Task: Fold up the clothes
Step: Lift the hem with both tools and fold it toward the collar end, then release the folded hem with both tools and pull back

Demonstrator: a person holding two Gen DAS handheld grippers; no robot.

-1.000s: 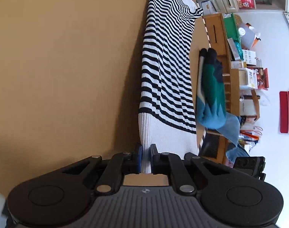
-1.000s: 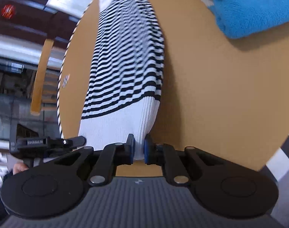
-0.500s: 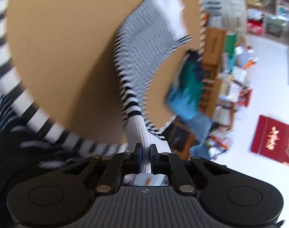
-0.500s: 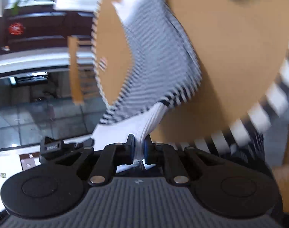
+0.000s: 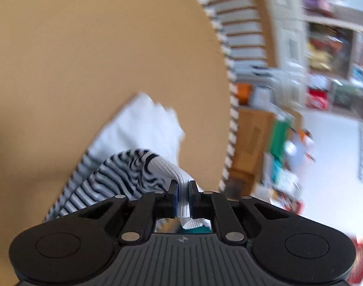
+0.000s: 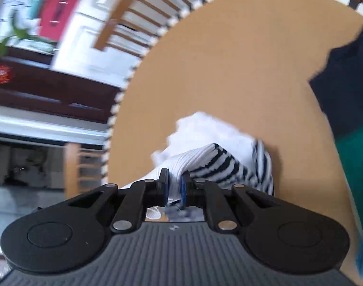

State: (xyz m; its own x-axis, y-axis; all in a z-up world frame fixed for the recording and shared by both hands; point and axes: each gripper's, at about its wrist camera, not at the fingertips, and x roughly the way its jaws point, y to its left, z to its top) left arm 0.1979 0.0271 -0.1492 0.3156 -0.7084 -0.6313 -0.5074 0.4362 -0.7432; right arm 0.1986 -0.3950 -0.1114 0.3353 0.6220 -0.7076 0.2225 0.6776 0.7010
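Observation:
A black-and-white striped sweater (image 5: 124, 174) with a white ribbed hem lies doubled over on the round tan table (image 5: 86, 59). My left gripper (image 5: 182, 190) is shut on the ribbed hem at one corner. In the right wrist view the same striped sweater (image 6: 219, 164) bunches just ahead of my right gripper (image 6: 174, 183), which is shut on the hem's other corner. The sweater's white far end (image 6: 205, 128) rests flat on the table beyond the held hem. Both views are motion-blurred.
A folded dark blue, green and light blue garment (image 6: 348, 119) lies on the table at the right. The table's black-and-white checked rim (image 5: 230, 109) curves close by. Wooden chairs (image 6: 133, 21) and cluttered shelves (image 5: 324, 71) stand beyond the table (image 6: 229, 59).
Both grippers have carried the hem forward over the sweater toward its far end. The garment, stretched out long a second ago, is now doubled over and bunched.

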